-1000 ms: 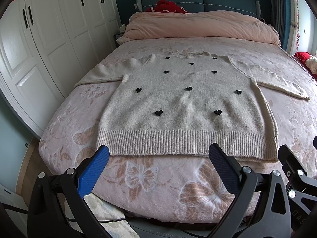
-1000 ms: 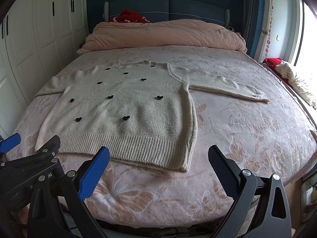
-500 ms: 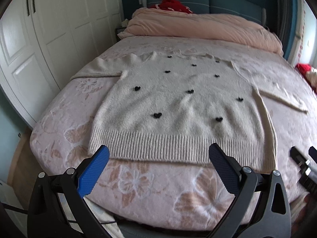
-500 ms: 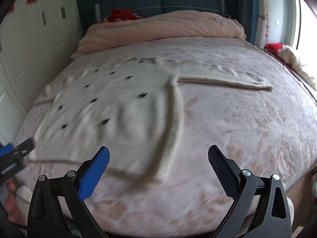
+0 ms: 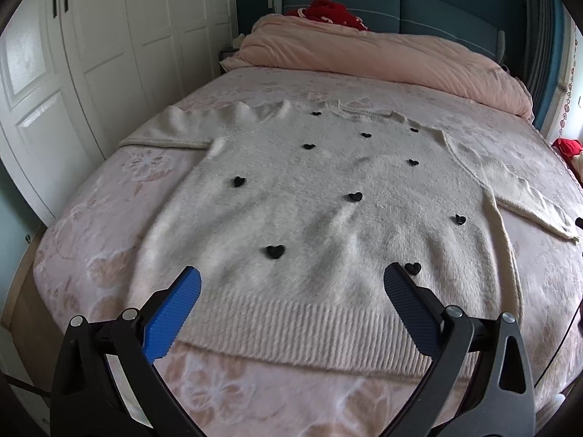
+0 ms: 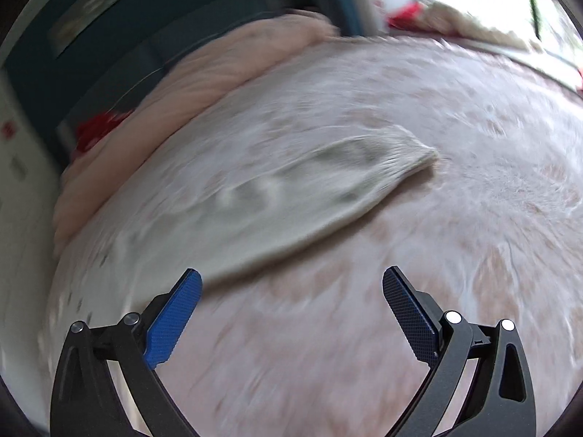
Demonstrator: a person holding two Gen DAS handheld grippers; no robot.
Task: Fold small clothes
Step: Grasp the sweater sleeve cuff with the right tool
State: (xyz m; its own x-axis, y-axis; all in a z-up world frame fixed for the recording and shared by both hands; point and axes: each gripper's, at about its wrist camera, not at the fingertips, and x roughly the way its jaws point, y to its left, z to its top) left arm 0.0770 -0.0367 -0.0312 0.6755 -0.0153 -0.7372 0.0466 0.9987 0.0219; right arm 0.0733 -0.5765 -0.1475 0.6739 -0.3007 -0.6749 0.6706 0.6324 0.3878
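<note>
OK, sweater (image 5: 320,225) lay flat on bed (image 5: 255,393), unfolded. I held left gripper (image 5: 291,287) wide open, empty, over near hem; right gripper (image 6: 291,287) too, facing right sleeve (image 6: 328,196) for first fold.

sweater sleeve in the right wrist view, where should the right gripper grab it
Grip the ribbed cuff of the sleeve, coming from beyond its free end. It lies flat on the bedspread, and the right gripper is open above it, so pinch its edge.

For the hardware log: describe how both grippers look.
The left gripper and right gripper match: black angular frames with silver round fasteners and two fingers with blue, finely textured pads. No markings or sleeves show.
</note>
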